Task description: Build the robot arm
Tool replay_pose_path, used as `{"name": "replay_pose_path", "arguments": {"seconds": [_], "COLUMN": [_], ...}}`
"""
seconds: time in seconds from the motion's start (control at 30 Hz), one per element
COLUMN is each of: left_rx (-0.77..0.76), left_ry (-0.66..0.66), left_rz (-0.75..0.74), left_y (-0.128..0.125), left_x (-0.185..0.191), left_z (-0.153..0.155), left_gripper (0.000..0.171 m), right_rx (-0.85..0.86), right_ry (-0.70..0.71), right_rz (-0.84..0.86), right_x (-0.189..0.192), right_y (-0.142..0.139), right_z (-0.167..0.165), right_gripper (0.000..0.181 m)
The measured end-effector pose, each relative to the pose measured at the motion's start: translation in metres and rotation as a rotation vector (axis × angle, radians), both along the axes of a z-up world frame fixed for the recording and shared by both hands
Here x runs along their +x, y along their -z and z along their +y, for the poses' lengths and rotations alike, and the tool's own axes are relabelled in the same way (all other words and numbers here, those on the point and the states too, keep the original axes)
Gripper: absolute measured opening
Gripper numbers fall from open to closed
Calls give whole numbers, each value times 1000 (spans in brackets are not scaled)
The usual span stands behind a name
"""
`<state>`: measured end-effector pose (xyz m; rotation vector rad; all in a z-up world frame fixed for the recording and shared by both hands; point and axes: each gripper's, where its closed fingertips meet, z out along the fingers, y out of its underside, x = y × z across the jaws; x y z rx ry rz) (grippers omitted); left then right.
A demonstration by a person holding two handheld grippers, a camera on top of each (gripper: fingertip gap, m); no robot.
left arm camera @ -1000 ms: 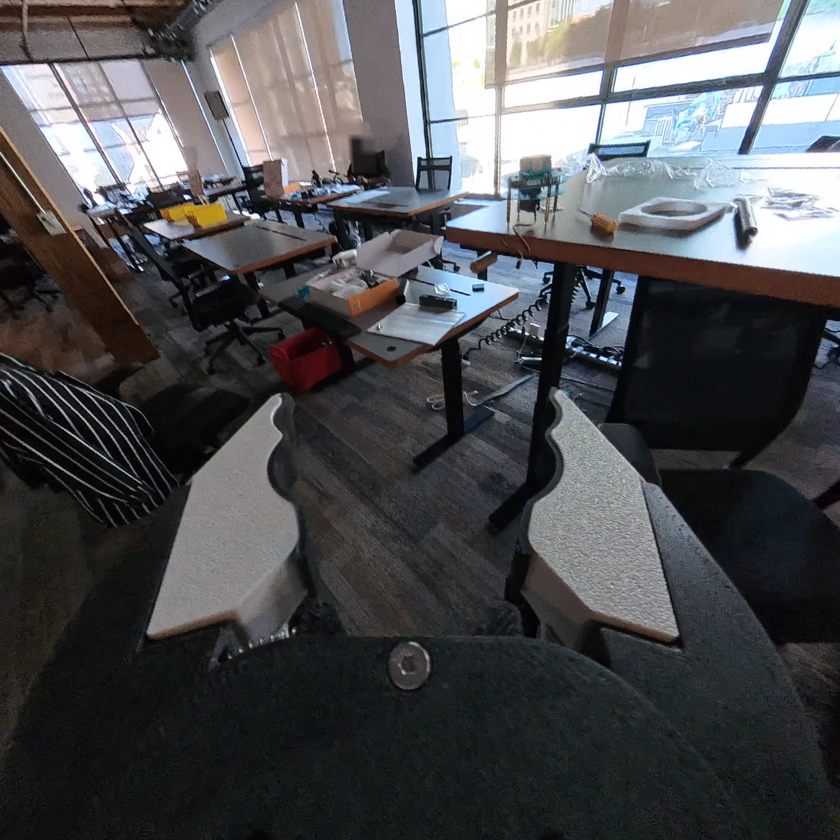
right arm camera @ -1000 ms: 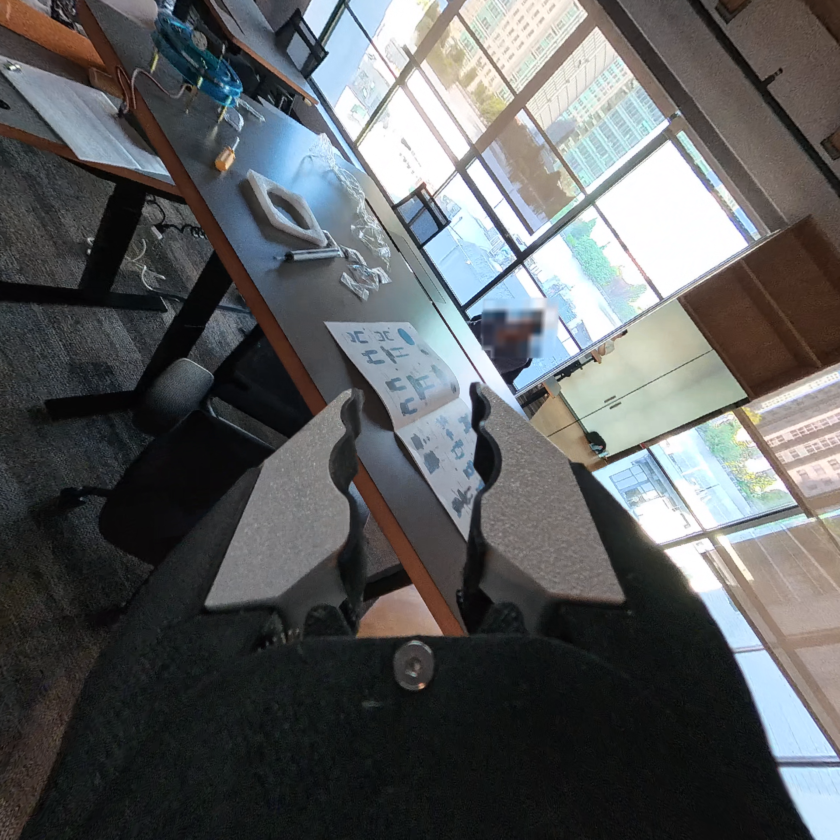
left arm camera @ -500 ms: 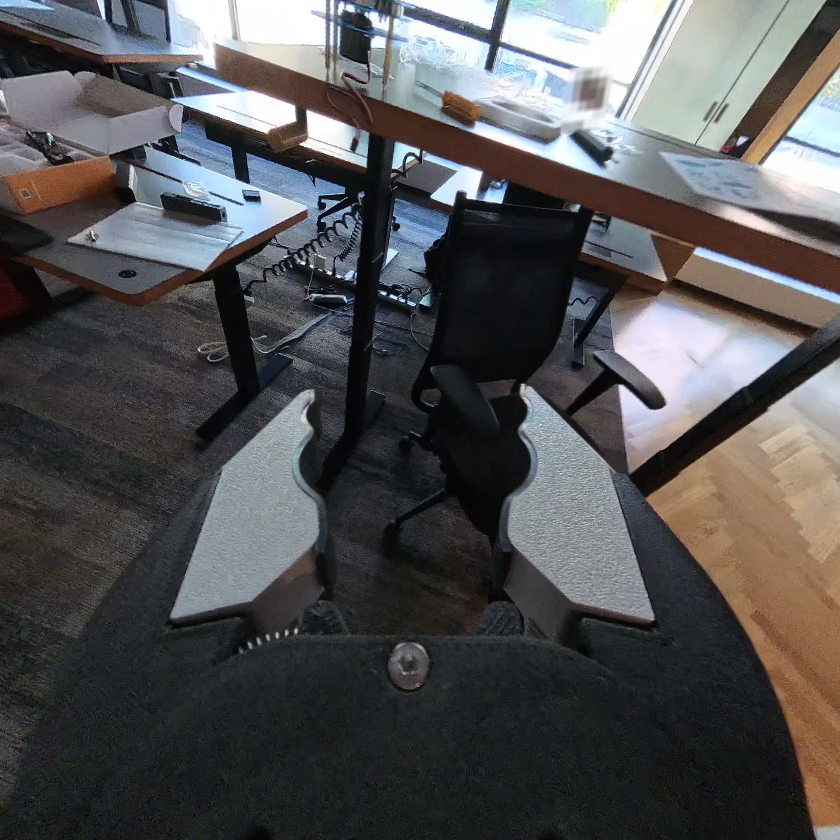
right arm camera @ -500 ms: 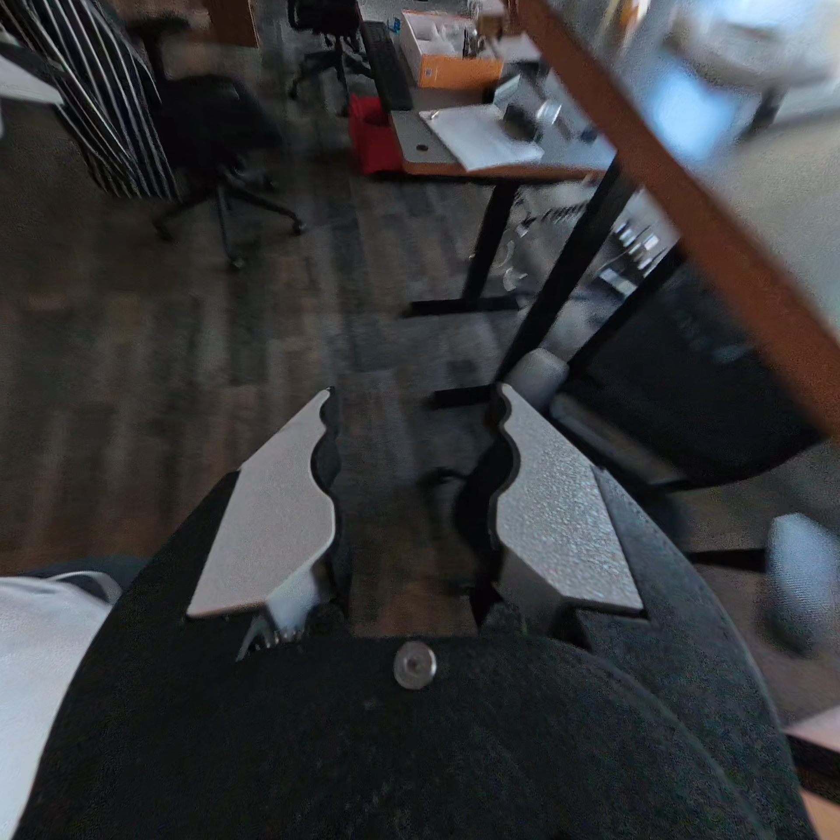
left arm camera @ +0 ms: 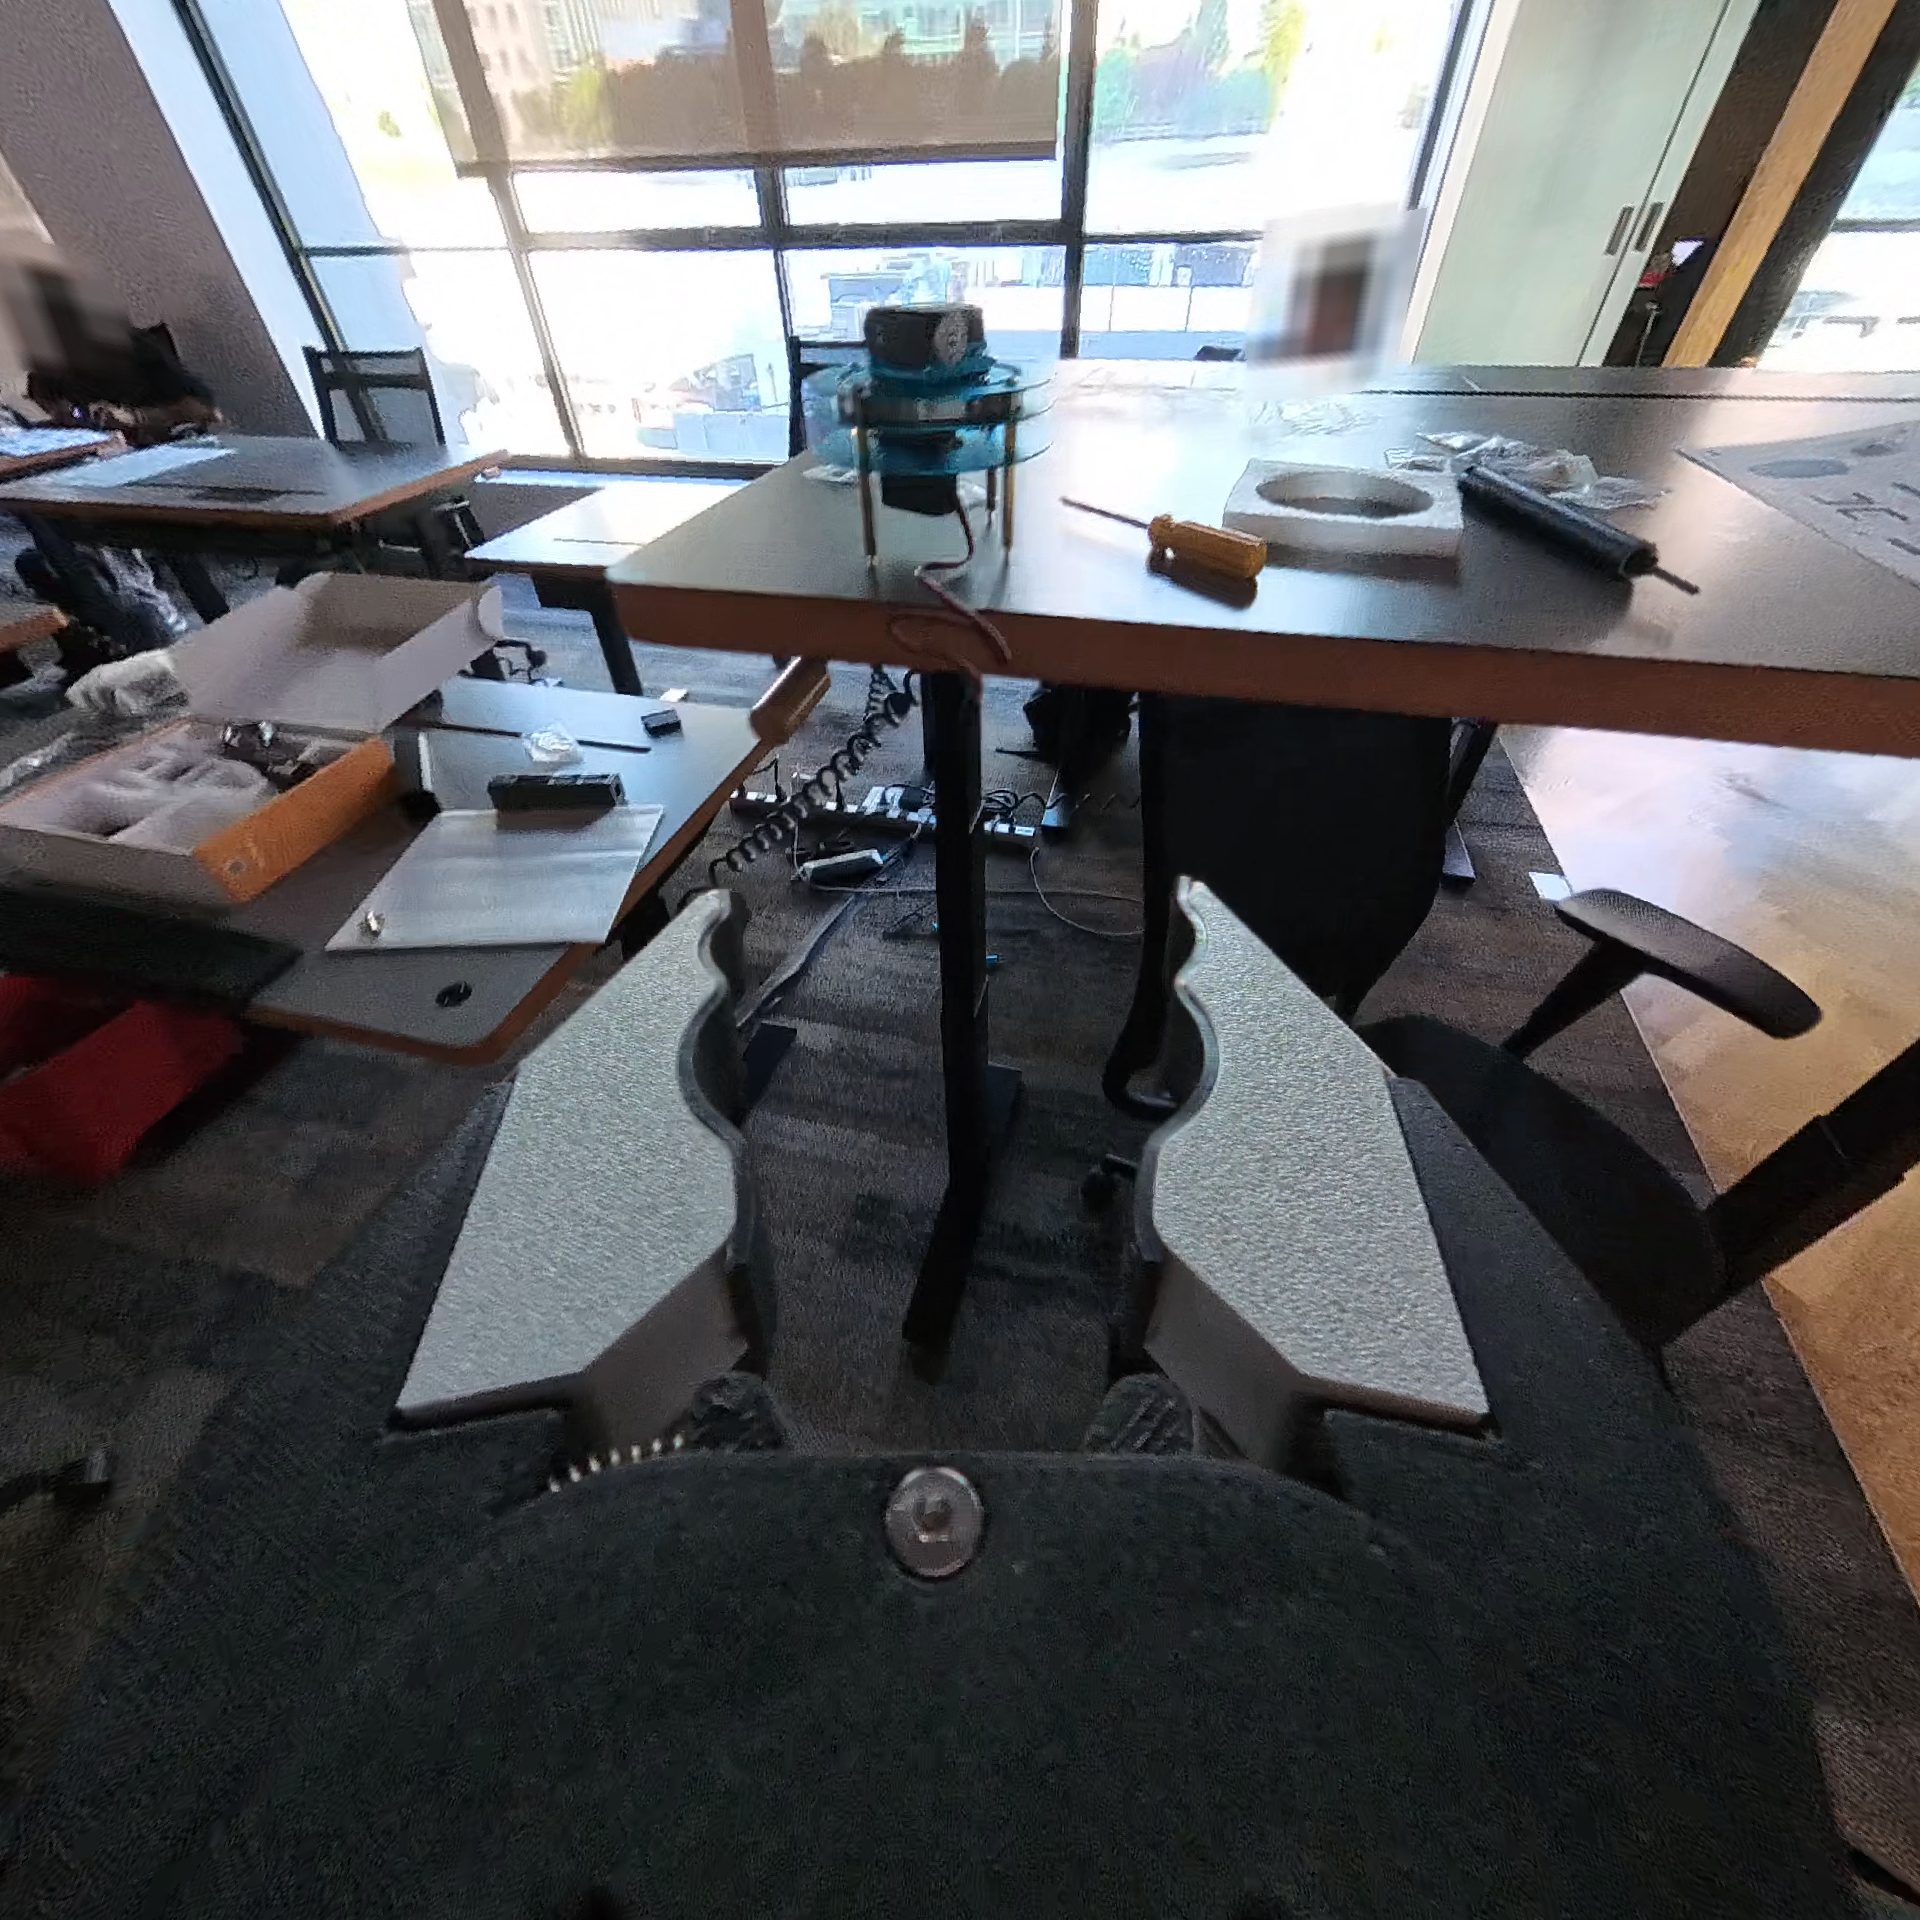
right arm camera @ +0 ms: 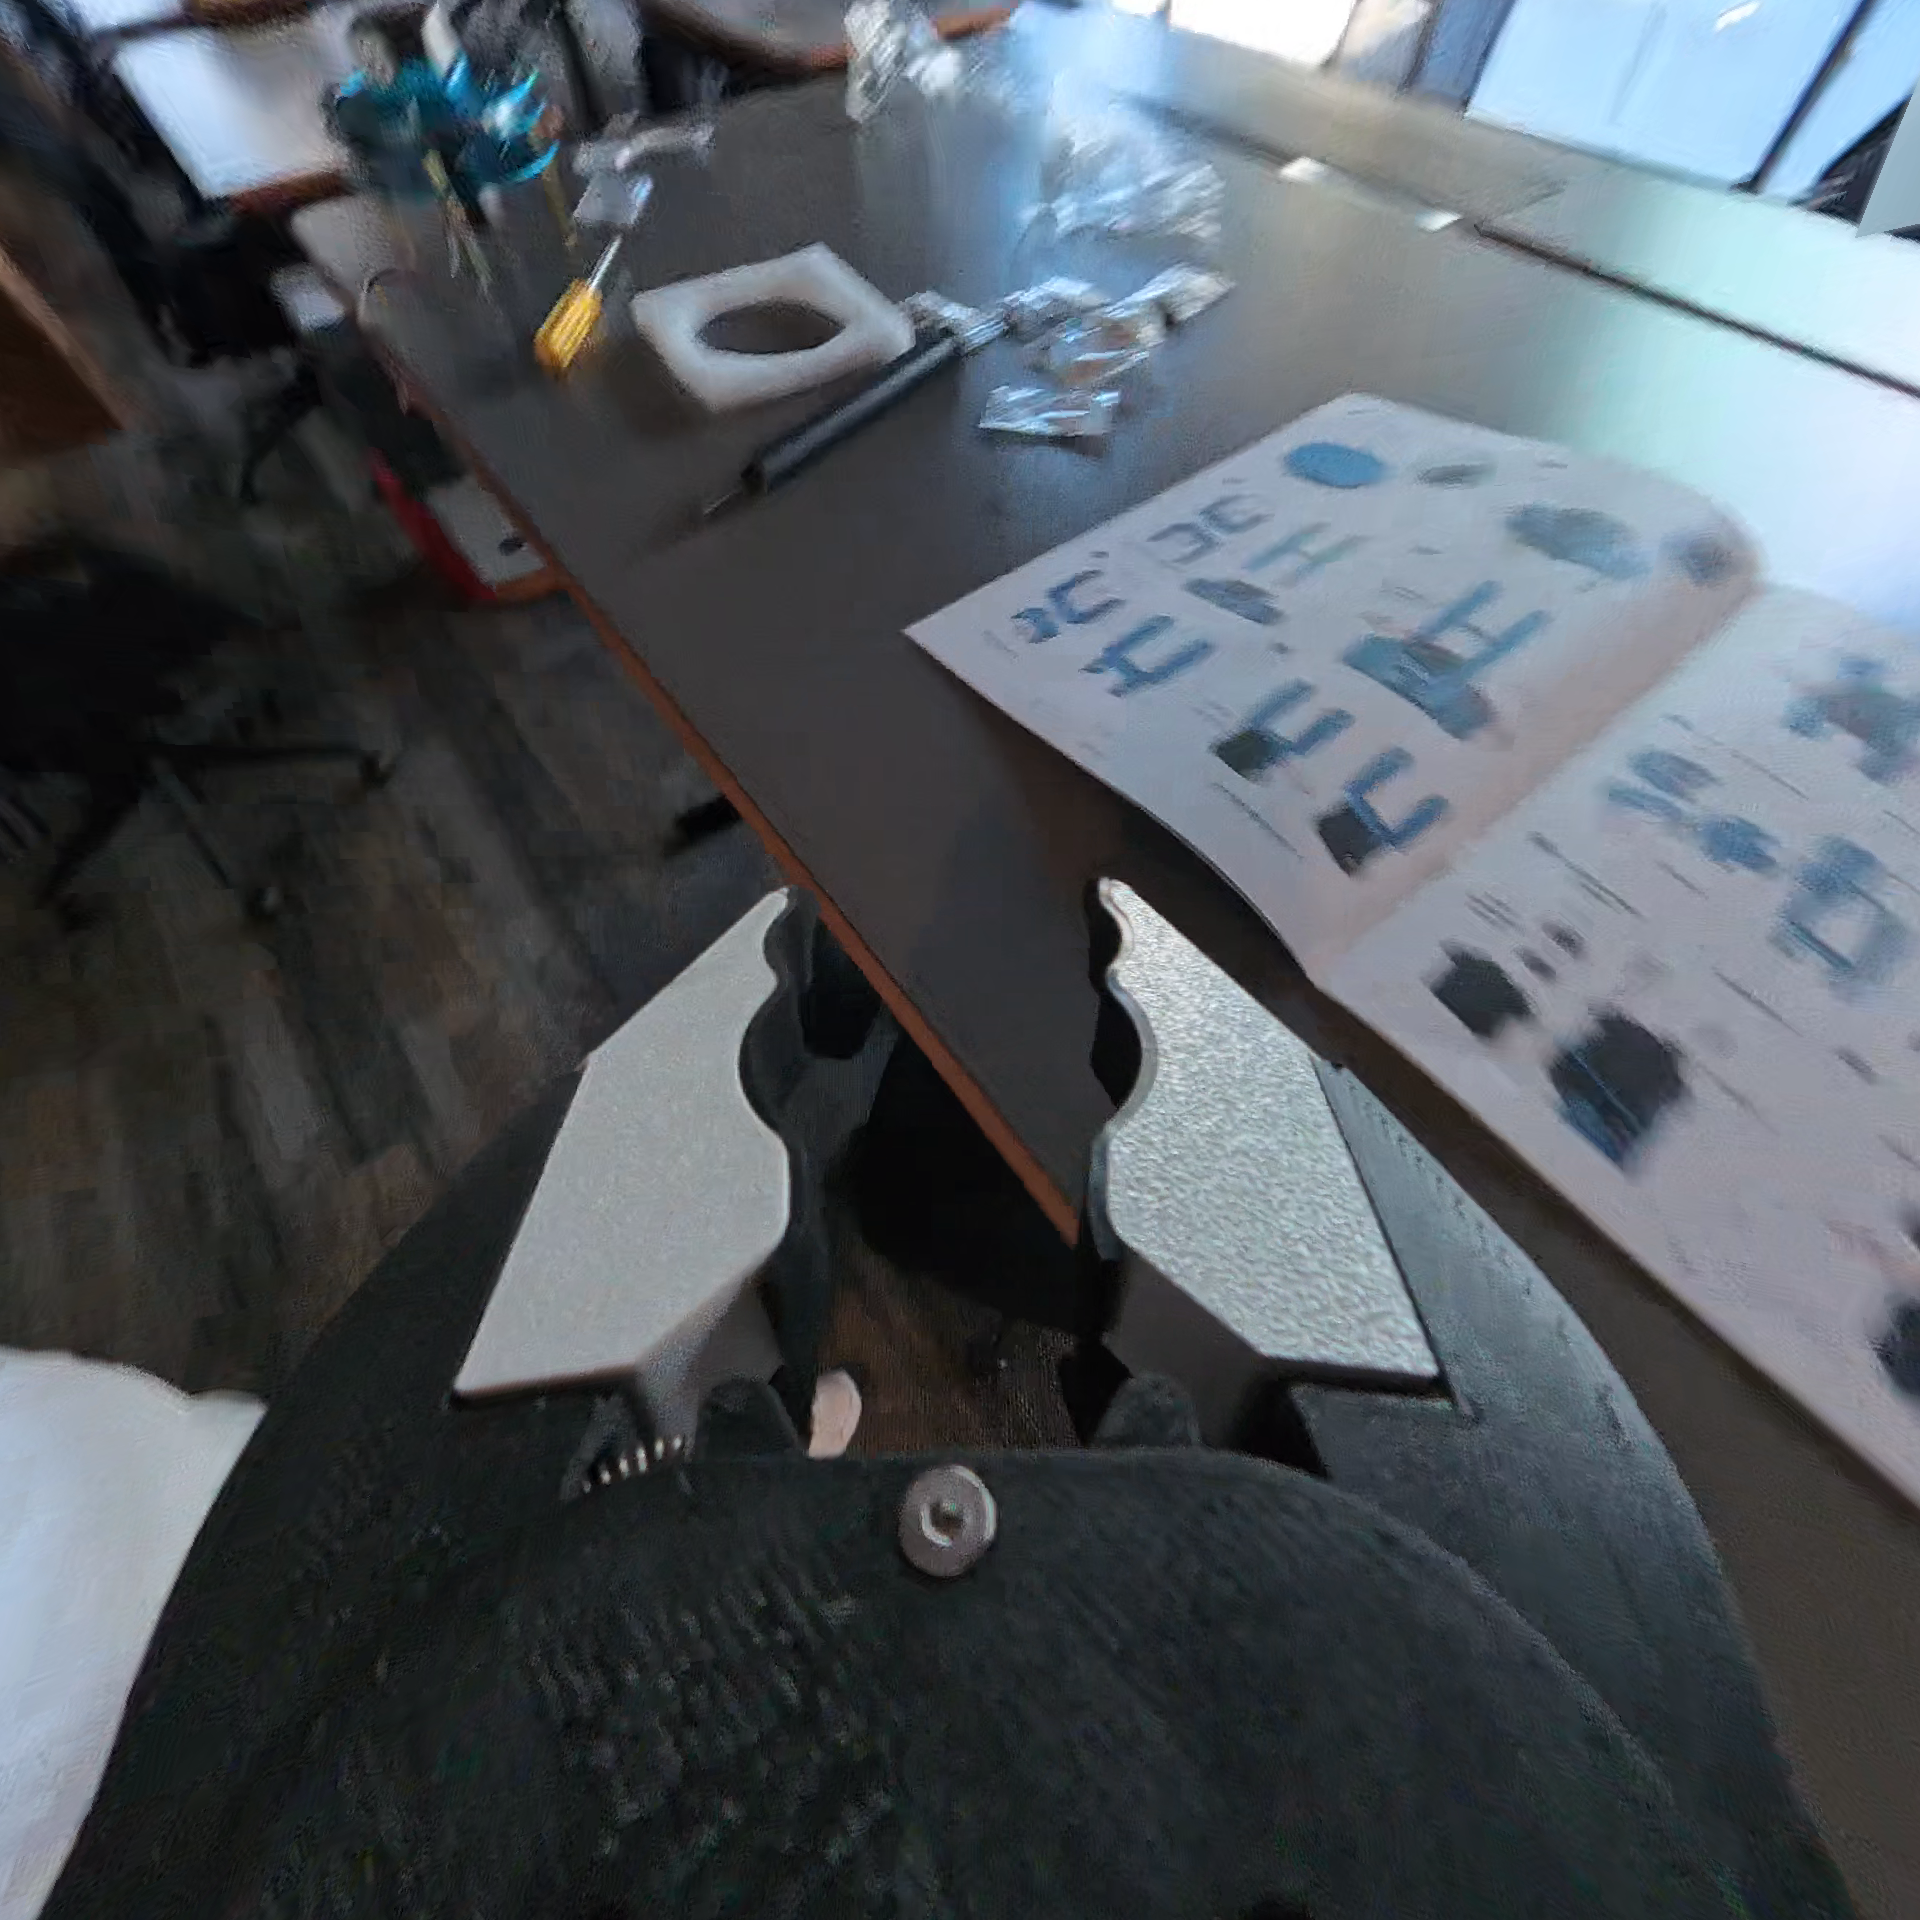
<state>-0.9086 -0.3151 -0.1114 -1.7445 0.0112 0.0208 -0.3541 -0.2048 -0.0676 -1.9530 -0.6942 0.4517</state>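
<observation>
My left gripper (left arm camera: pixel 951 914) is open and empty, held low in front of a dark table (left arm camera: pixel 1351 613), in line with its black leg (left arm camera: pixel 956 935). On the table stand a blue round-plate assembly on thin legs (left arm camera: pixel 925 436), a yellow-handled screwdriver (left arm camera: pixel 1205 545), a white foam block with a round hole (left arm camera: pixel 1340 504) and a black rod-like tool (left arm camera: pixel 1548 525). My right gripper (right arm camera: pixel 940 899) is open and empty, close above the table's near edge (right arm camera: pixel 914 997), beside an open printed booklet (right arm camera: pixel 1455 727). The right wrist view, blurred, shows the foam block (right arm camera: pixel 769 332), the screwdriver (right arm camera: pixel 571 312) and the blue assembly (right arm camera: pixel 447 114).
A black office chair (left arm camera: pixel 1558 1122) stands right of the table leg. A lower desk (left arm camera: pixel 468 914) on the left holds an open orange box (left arm camera: pixel 208 790) and a grey sheet. Cables and a power strip (left arm camera: pixel 883 821) lie on the floor. Small clear bags (right arm camera: pixel 1081 353) lie on the table. There is about 60 centimeters between the tips of the two grippers. To reach the yellow-handled screwdriver (left arm camera: pixel 1205 545) in a straight line is about 30 centimeters for my left fingers, about 50 centimeters for my right.
Both grippers have swung round: the left view rose from floor and chair to face the table's edge; the right view turned from the floor to the tabletop and booklet. Both stay open.
</observation>
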Motion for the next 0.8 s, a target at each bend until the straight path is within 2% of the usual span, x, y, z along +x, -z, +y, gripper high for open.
{"name": "replay_pose_path", "arguments": {"seconds": [0.07, 0.2, 0.37, 0.47, 0.53, 0.63, 0.8], "left_rx": [-1, -15, -71, -56, -74, -116, -182], "left_ry": [37, 120, 113, 102, 110, 153, 263], "left_rz": [-32, -33, -6, -24, -40, -55, -6], "left_y": [-3, -15, -23, -22, -15, 0, 18], "left_x": [19, 52, 50, 35, 21, -2, -50], "left_z": [27, 58, 72, 79, 85, 96, 124], "left_gripper": [80, 77, 73, 71, 70, 70, 68], "right_rx": [-24, -7, -98, -90, -81, -75, -86], "right_ry": [-148, -370, -518, -453, -364, -286, -193], "right_rz": [-20, -3, 80, 60, 0, -86, -97], "right_x": [-49, -154, -287, -353, -382, -411, -442], "right_y": [7, -4, -22, -8, 14, 45, 63], "right_z": [24, 69, 108, 135, 156, 175, 186], "right_gripper": [55, 55, 51, 49, 50, 49, 48]}}
